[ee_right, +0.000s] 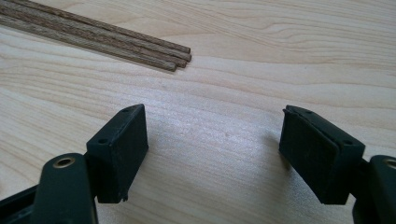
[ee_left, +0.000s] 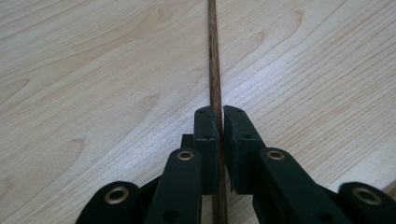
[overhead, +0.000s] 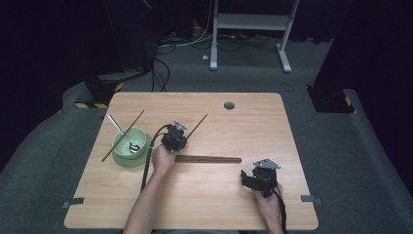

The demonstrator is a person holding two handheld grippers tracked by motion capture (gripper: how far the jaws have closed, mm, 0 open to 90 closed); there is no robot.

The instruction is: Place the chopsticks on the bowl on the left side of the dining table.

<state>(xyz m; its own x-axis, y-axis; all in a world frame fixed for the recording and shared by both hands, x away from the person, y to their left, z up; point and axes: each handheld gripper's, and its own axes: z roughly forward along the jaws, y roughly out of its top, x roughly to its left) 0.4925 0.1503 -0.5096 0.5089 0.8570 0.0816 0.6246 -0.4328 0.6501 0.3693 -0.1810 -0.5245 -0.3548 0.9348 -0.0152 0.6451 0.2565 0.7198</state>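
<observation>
Bowl first: the round pale-green ceramic bowl (overhead: 129, 146) sits at about nine o'clock on the light wooden table (overhead: 219, 204) and holds a silver metal spoon (overhead: 123, 133), its scoop inside and its handle sticking out toward eleven o'clock. A thin dark-brown wooden chopstick (overhead: 122, 136) lies slanted across the bowl's rim, from seven o'clock up to one o'clock.

Just right of the bowl, near the table's middle, the left gripper (overhead: 181, 138) is held in the person's left hand (overhead: 163, 158), forearm coming up from six o'clock, jaws aimed toward one o'clock. Its jaws are pressed together on a second dark-brown wooden chopstick (overhead: 197, 126), which runs on past them toward one o'clock. The left gripper view shows the clamp itself (the high view is too small for that): the two black pads (ee_left: 206, 135) squeeze the stick (ee_left: 215, 70), which runs straight up the wood grain.

Right of that hand lies a flat bundle of dark-brown wooden chopsticks (overhead: 208, 159), stretched from nine to three o'clock.

At about four o'clock the right gripper (overhead: 246, 178) rests in the person's right hand (overhead: 268, 200), pointing toward nine o'clock. In the right gripper view its jaws stand wide apart with bare table between them, and the bundle's ends (ee_right: 180, 57) lie at eleven o'clock, apart from the pads.
</observation>
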